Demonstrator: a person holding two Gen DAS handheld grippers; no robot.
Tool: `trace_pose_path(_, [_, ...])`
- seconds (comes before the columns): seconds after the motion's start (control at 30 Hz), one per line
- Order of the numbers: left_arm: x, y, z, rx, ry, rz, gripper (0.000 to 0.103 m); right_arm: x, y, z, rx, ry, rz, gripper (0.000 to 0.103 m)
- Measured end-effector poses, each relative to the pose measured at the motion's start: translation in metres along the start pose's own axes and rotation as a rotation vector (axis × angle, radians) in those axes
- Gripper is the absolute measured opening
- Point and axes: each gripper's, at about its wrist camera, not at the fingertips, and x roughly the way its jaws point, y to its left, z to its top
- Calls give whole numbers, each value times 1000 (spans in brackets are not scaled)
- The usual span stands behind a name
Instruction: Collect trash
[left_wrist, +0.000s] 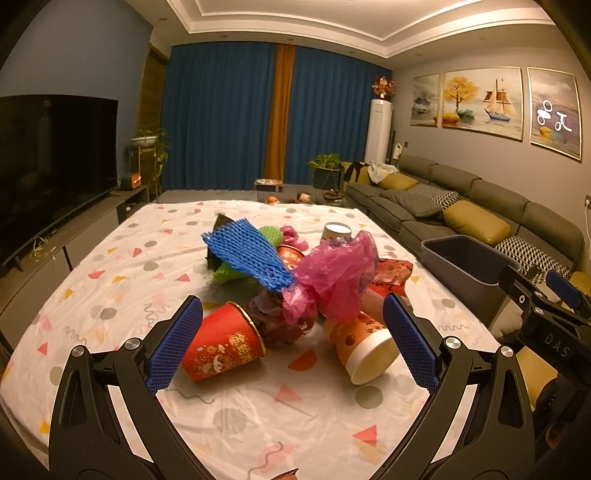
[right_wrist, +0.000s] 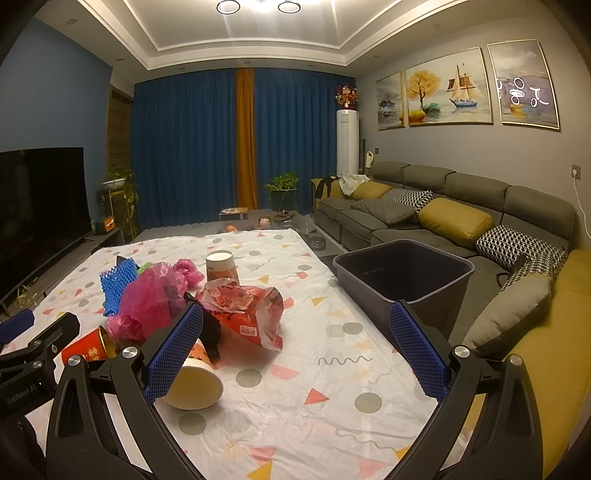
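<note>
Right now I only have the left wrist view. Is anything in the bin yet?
Observer: No. From the right wrist view the bin looks empty inside.
Operator: Is the right hand-held gripper open?
Observer: Yes, its fingers are wide apart and hold nothing.
Operator: What is behind the pink bag?
Observer: A crumpled red bag, lying on the cloth between the pile and the bin.
</note>
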Motion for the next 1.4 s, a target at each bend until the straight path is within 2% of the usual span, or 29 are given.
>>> trace_pose_path(0.3, [4, 26, 1, -21, -42, 78, 96, 20, 29, -2, -19, 2, 126, 98])
trace_pose_path(0.5, [13, 48, 1, -46, -49, 119, 92, 41, 64, -1, -68, 11, 225, 91])
trace_pose_path(0.6, [19, 57, 0, -60, -42, 137, 92, 53, 73, 1, -55, 30, 266, 87])
trace_pose_path(0.67, [22, 64, 0, -69, -44, 144, 92, 63, 80, 4, -39, 50, 295, 80])
trace_pose_path(0.73, [25, 67, 0, -74, -41, 146, 92, 71, 84, 5, -28, 65, 311, 79])
trace_pose_path(0.97, [40, 76, -3, -85, -14, 143, 87, 100, 99, 3, 4, 138, 385, 62])
trace_pose_path(1.17, [48, 76, -6, -88, 0, 121, 82, 107, 111, -3, -31, 168, 444, 26])
trace_pose_path(1.27, [51, 73, -7, -84, 9, 106, 80, 106, 114, -4, -53, 157, 449, 15])
trace_pose_path(1.4, [55, 68, -10, -72, 20, 83, 78, 103, 110, -3, -60, 130, 441, 10])
